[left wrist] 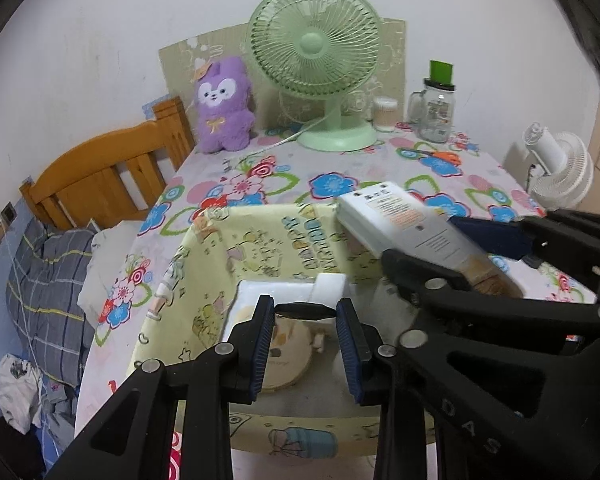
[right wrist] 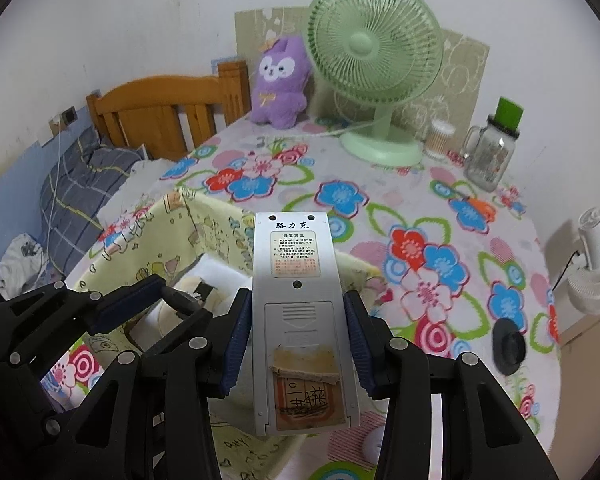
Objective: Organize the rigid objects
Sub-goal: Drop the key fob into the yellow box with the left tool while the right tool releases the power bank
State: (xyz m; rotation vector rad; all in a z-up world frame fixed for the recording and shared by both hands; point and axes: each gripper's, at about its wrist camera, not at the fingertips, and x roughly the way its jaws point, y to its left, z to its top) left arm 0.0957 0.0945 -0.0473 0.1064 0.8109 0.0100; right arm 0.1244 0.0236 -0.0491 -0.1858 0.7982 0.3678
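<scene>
A pale yellow cartoon-print fabric box (left wrist: 220, 264) stands at the near edge of the flowered table; it also shows in the right wrist view (right wrist: 216, 236). My left gripper (left wrist: 305, 312) hangs over the box and is shut on a small flat black object (left wrist: 306, 311). Below it lie a white foam piece (left wrist: 296, 286) and a round cream item (left wrist: 288, 356). My right gripper (right wrist: 296, 340) is shut on a grey-white remote control (right wrist: 296, 300), back side up, held over the box's right rim. The remote also shows in the left wrist view (left wrist: 404, 224).
A green desk fan (left wrist: 320, 64), a purple plush (left wrist: 222, 108), a glass jar with green lid (left wrist: 434, 108) and a cotton-swab tub (left wrist: 384, 114) stand at the back. A black round object (right wrist: 510, 346) lies right. A white fan (right wrist: 596, 272) and wooden bed (left wrist: 100, 176) flank the table.
</scene>
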